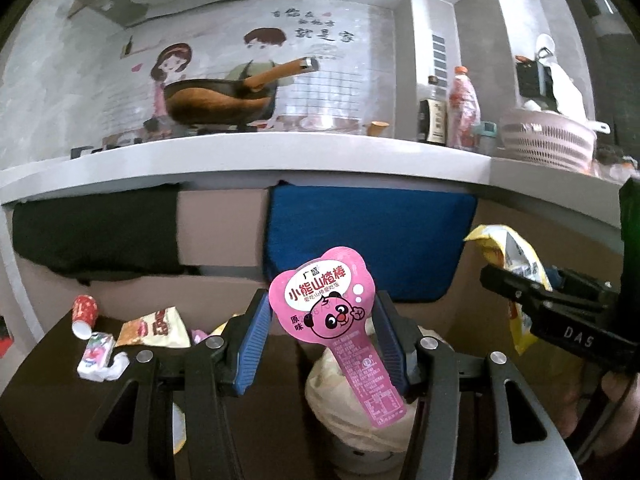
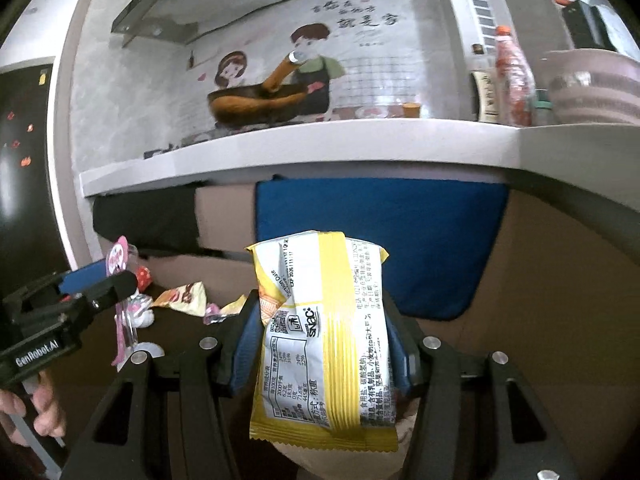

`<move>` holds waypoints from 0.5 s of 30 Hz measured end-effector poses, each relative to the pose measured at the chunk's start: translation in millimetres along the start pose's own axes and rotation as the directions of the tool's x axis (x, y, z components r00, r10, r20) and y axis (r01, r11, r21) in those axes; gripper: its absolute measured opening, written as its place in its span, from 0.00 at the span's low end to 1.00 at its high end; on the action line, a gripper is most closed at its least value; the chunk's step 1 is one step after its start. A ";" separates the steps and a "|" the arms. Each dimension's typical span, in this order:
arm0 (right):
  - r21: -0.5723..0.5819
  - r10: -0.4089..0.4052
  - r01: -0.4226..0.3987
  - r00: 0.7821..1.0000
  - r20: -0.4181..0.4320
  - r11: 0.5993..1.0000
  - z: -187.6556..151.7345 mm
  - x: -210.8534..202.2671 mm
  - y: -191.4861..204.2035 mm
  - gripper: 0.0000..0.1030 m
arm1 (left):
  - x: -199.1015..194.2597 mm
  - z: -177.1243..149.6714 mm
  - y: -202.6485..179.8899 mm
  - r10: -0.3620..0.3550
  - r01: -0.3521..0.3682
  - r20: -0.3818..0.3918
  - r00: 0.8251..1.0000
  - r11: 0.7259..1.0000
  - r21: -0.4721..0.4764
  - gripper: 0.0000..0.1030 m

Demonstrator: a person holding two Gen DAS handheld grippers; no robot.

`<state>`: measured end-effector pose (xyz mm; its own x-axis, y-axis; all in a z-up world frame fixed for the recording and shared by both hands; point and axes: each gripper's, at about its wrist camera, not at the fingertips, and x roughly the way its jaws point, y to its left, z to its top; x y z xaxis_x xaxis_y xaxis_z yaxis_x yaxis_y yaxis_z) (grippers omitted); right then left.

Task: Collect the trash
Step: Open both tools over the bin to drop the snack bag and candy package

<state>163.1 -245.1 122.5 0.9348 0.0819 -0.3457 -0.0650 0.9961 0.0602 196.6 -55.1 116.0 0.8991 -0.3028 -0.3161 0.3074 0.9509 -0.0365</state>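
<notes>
- My left hand-held gripper (image 1: 322, 336) is clenched on a pink bear-printed wrapper (image 1: 336, 320), which stands upright between the blue pads, lifted above the dark surface (image 1: 52, 364).
- My right hand-held gripper (image 2: 324, 340) grasps a yellow snack packet (image 2: 324, 340), also raised off the surface; its jaws are easing apart slightly.
- More trash lies at the far left of the surface: a red paper cup (image 1: 84, 314), a small white carton (image 1: 96, 352) and an orange-and-cream wrapper (image 1: 156, 328).
</notes>
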 end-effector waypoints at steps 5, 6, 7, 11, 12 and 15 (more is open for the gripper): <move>0.002 -0.029 0.029 1.000 0.013 1.000 -1.4 1.1 -6.2 0.51 | 14.9 -4.1 -7.7 -0.004 0.004 -0.016 1.000 1.000 0.002 0.51; 0.001 -0.033 0.033 0.999 0.013 0.999 -2.8 1.8 -6.8 0.51 | 18.5 -5.9 -7.1 -0.005 0.005 -0.022 1.000 1.000 0.000 0.51; 0.003 -0.036 0.036 0.999 0.012 0.999 -4.3 3.4 -7.5 0.51 | 22.4 -7.1 -6.9 -0.006 0.006 -0.026 1.000 1.000 0.000 0.51; 0.021 -0.034 0.034 0.999 -0.004 0.999 -9.6 11.9 -13.8 0.51 | 41.1 -14.6 -6.4 -0.016 0.015 -0.058 0.998 1.000 -0.009 0.51; 0.025 -0.036 0.036 0.999 -0.008 0.999 -10.7 14.5 -15.9 0.51 | 45.6 -16.7 -6.7 -0.019 0.018 -0.067 0.998 1.000 -0.012 0.51; 0.033 -0.039 0.040 0.999 -0.020 0.999 -14.1 21.6 -21.1 0.51 | 57.6 -23.0 -8.3 -0.018 0.017 -0.083 0.996 1.000 -0.012 0.51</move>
<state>179.7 -263.8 100.6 0.9294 0.0433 -0.3665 -0.0159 0.9969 0.0774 238.7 -78.9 76.3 0.8646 -0.3132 -0.3929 0.3187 0.9464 -0.0531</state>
